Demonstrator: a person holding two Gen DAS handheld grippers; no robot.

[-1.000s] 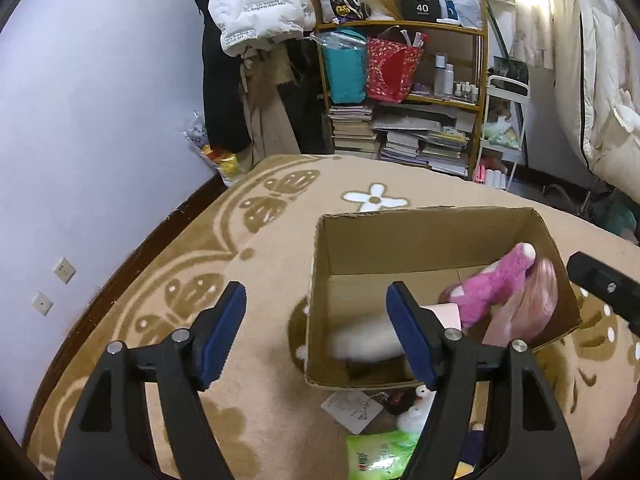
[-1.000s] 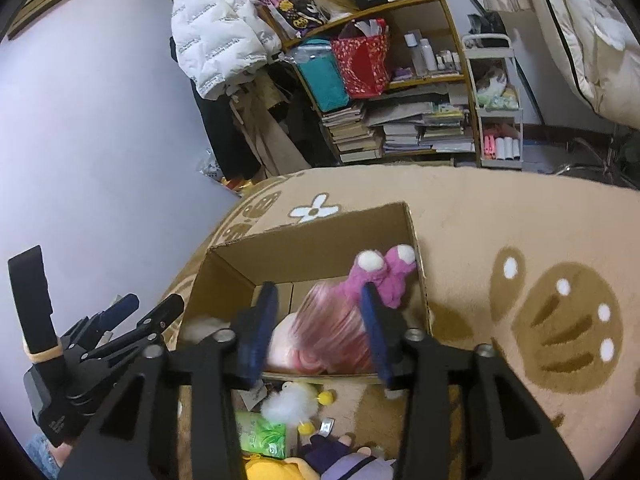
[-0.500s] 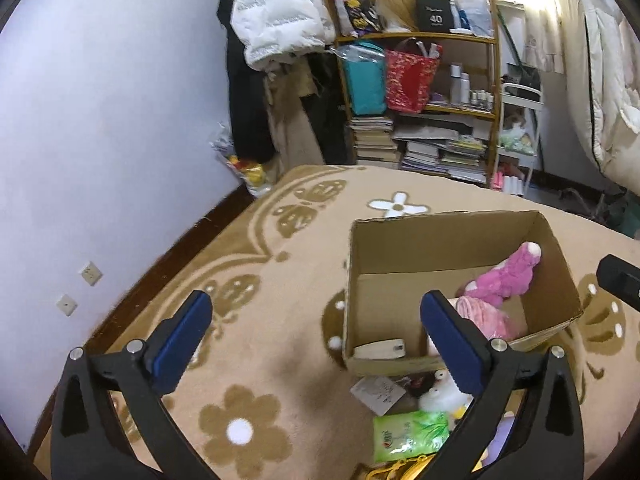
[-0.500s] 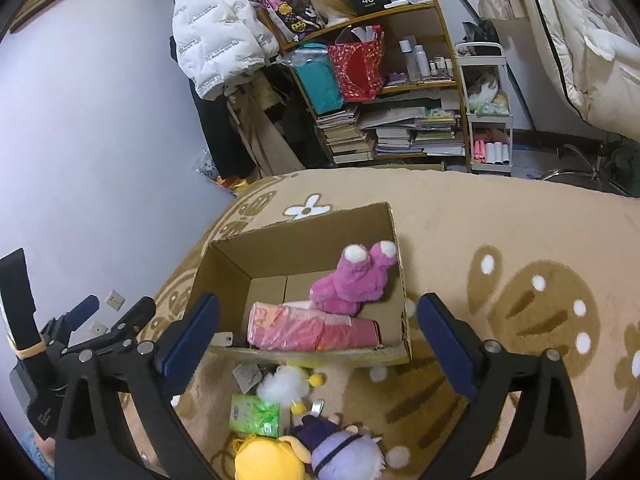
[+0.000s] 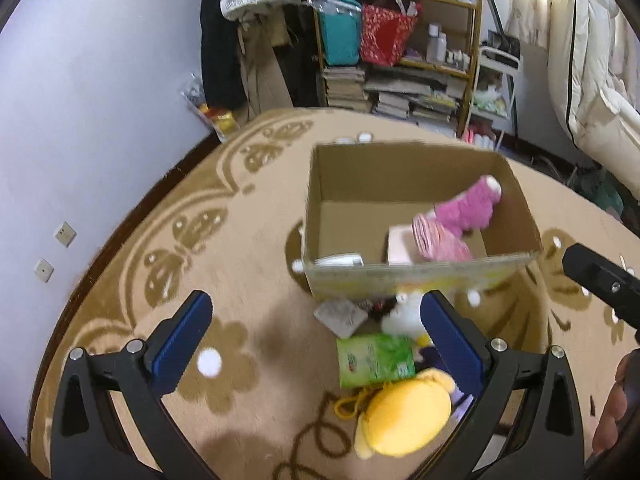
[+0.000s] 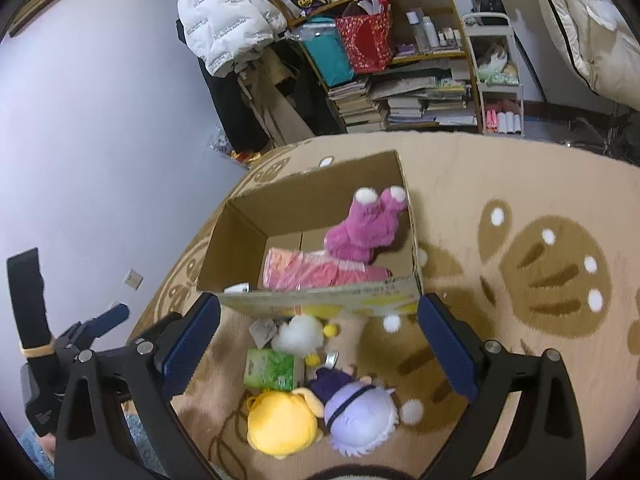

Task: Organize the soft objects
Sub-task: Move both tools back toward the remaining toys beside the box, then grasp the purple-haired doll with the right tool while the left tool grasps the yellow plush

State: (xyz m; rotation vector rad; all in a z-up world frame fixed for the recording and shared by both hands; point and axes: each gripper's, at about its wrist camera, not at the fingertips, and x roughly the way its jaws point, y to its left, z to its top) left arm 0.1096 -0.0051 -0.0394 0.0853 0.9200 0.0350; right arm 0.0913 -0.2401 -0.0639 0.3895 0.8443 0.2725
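Observation:
An open cardboard box [image 5: 424, 276] [image 6: 320, 300] stands on the carpet. Inside lie a magenta plush [image 5: 468, 210] [image 6: 364, 228], a pink packet [image 5: 438, 240] [image 6: 316, 272] and a small white item [image 5: 340, 260]. In front of the box lie a white fluffy toy [image 6: 300, 334] [image 5: 402, 314], a green packet [image 5: 374, 360] [image 6: 272, 368], a yellow plush [image 5: 400, 420] [image 6: 282, 424] and a lilac-haired plush [image 6: 360, 416]. My left gripper [image 5: 312, 344] is open and empty above the carpet. My right gripper [image 6: 318, 344] is open and empty above the floor toys.
A patterned beige carpet [image 5: 224, 240] covers the floor. A cluttered bookshelf [image 5: 400, 40] and hanging coats [image 6: 228, 20] stand at the back. White bedding [image 5: 592, 60] is at the right. The wall [image 5: 80, 120] with sockets is at the left.
Both grippers opened wide, dropped the pink packet and white item into the box, and pulled back; the floor toys in front of the box came into view.

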